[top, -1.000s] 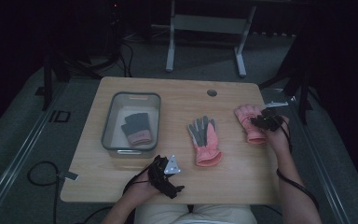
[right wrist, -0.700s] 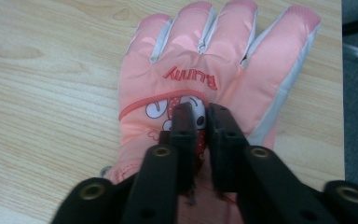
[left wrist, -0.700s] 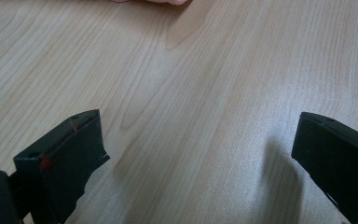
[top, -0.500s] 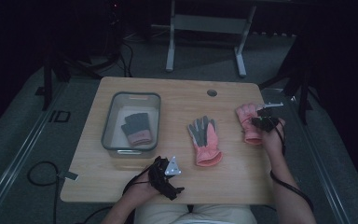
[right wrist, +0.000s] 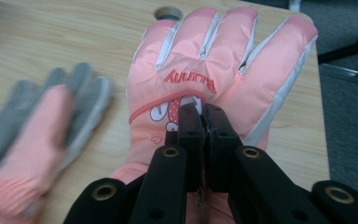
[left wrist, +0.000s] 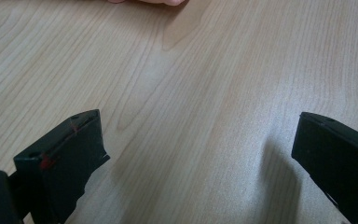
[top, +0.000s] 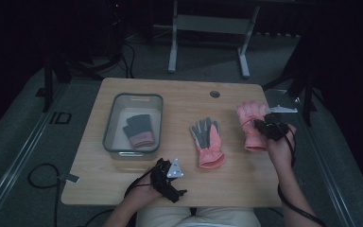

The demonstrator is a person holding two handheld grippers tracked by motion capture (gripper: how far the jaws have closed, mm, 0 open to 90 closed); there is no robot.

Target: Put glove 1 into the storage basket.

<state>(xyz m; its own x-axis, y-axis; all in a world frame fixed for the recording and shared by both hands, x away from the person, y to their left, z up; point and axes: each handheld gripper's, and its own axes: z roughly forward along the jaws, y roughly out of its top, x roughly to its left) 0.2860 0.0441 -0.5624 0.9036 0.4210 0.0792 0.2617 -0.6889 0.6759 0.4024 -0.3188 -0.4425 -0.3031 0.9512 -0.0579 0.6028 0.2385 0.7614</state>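
near the worktop's right edge, right gripper (right wrist: 200, 116) with jaws just closed, pinching the back of the pink glove (right wrist: 223, 74). second glove (top: 208, 142) palm-up mid-worktop; grey glove (top: 138, 130) in the clear bin (top: 108, 127) at left. left gripper (top: 168, 177) at the front edge, jaws wide open, holding nothing.

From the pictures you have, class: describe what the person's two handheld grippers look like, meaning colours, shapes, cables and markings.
Both are black. The left gripper carries a grey three-cornered plate; its blocky jaws show red marks on one. The right gripper has flat black jaws on linkage arms with brass-ringed holes, and a black cable trails along the bare forearm.
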